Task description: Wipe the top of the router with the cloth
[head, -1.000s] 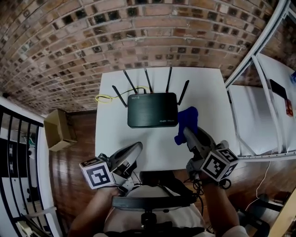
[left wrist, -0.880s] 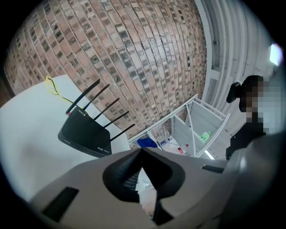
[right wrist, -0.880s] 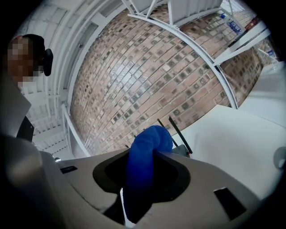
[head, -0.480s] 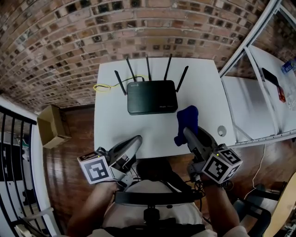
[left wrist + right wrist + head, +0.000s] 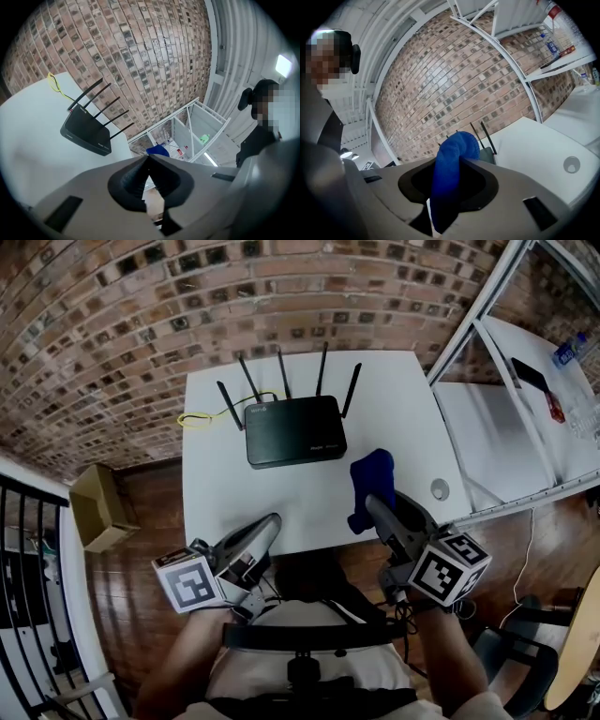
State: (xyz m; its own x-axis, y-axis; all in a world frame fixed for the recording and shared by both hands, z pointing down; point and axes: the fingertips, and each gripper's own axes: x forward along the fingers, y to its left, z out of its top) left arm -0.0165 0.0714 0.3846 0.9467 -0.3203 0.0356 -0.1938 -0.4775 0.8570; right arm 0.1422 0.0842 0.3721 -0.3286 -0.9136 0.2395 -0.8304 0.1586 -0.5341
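The black router [image 5: 293, 431] sits flat on the far half of a white table [image 5: 403, 399], its top bare and its five antennas ranged along the edge nearest the brick wall [image 5: 141, 315]. The blue cloth [image 5: 370, 486] is not on it. The cloth is bunched in the right gripper [image 5: 373, 507], nearer the person and to the right of the router, and is clear of the casing. The right gripper view shows that tool's jaws, which have just been closing further, clamped tight on the cloth [image 5: 450, 173]. The fabric curls up past the tips of the right gripper [image 5: 454, 161] and hides most of the router [image 5: 488, 154] behind it. The left gripper [image 5: 272, 521] hovers at the table's near edge, left of the cloth and well short of the router. In its own view the left gripper [image 5: 147, 157] has its jaws pressed together with nothing between them, and the router [image 5: 86, 131] lies ahead on the tabletop. A loop of yellow cable [image 5: 192, 418] rests just beside the router's left rear corner. A small round white disc [image 5: 440, 489] lies near the table's right edge, just beside the right gripper. To the left, a cardboard box [image 5: 98, 507] stands on the wooden floor [image 5: 131, 559]. To the right, a white metal frame [image 5: 487, 296] runs along a second white surface, where a bottle [image 5: 567, 351] lies.
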